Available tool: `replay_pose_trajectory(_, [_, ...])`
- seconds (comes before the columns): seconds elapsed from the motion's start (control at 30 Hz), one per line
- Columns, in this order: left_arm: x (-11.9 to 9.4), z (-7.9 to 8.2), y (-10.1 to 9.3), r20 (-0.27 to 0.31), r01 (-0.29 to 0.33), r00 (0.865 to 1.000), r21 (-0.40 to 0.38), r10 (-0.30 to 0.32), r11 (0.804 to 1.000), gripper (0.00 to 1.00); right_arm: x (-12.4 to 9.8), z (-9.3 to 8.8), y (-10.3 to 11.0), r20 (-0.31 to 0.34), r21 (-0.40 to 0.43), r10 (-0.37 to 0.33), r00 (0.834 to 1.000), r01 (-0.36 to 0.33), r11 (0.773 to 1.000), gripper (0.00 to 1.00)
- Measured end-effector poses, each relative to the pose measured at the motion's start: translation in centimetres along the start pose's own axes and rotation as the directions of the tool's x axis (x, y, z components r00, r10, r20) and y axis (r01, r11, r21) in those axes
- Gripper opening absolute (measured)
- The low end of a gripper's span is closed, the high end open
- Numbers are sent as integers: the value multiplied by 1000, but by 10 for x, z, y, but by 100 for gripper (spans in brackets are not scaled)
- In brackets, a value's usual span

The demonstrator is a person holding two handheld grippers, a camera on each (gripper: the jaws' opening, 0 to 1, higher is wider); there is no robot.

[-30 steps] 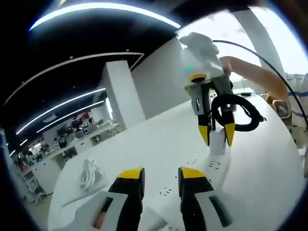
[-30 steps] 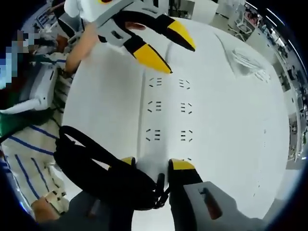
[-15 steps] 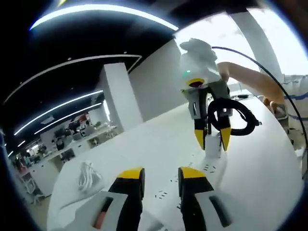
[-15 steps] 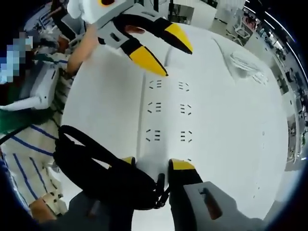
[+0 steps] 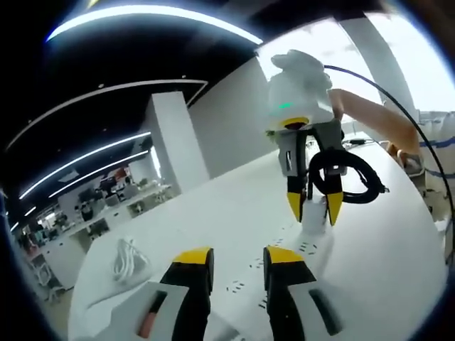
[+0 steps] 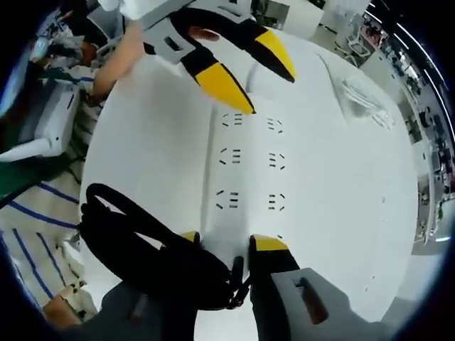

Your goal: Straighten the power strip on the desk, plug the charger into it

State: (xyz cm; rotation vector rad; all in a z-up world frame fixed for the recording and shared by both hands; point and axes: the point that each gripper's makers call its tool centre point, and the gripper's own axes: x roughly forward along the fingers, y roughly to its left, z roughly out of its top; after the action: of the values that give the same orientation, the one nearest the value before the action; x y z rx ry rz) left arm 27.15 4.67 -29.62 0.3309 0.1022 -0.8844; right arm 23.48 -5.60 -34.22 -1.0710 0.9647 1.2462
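Power strip [image 6: 249,170] lies flat on the white desk [image 6: 341,213], white on white, its two rows of sockets running away from the right tongs [image 6: 224,245] toward the far end. In the right gripper view those tongs sit at the near end of the strip, their yellow tips on either side of a white charger [image 6: 226,257] that they pinch between them. A coiled black cable [image 6: 142,249] hangs in a loop to the left of their tips. At the far end of the strip the left tongs [image 6: 249,78] come in from above, their yellow-tipped jaws spread apart and poised just over the strip's far sockets; whether they touch it cannot be told.

In the left gripper view the left tongs [image 5: 238,259] rise from the bottom with a gap between the jaws and nothing held in it. The power strip [image 5: 284,266] stretches from just beyond their tips to the right tongs [image 5: 311,209] at the far right, which point down at the strip with the charger [image 5: 313,213] clamped between the tips and the black cable [image 5: 345,177] looped beside them. A bundle of white cord [image 5: 128,259] lies on the desk well to the left, apart from the strip. A striped sleeve [image 6: 35,213] shows at the left edge of the right gripper view.
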Motion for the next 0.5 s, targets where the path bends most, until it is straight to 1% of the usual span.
replay_pose_trajectory(0.03, [0, 0, 0, 1, -1, 1000, -3, 1, 1000, 27, 0, 0, 1, 12, -3, -7, 1000, 7, 1000, 24])
replay_pose_trajectory(0.23, [-1, -1, 0, 1, -2, 1000, -8, 2, 1000, 27, 0, 1, 1, 37, -14, -43, 998, 44, 999, 24])
replay_pose_trajectory(0.37, [-2, 0, -1, 3, -3, 1000, -4, 3, 1000, 27, 1, 2, 2, 39, -18, -75, 996, 76, 997, 24])
replay_pose_trajectory(0.5, [-3, 1, -1, 9, -4, 1000, -3, 4, 1000, 27, 1, 3, 0, 51, -18, -88, 995, 89, 996, 24])
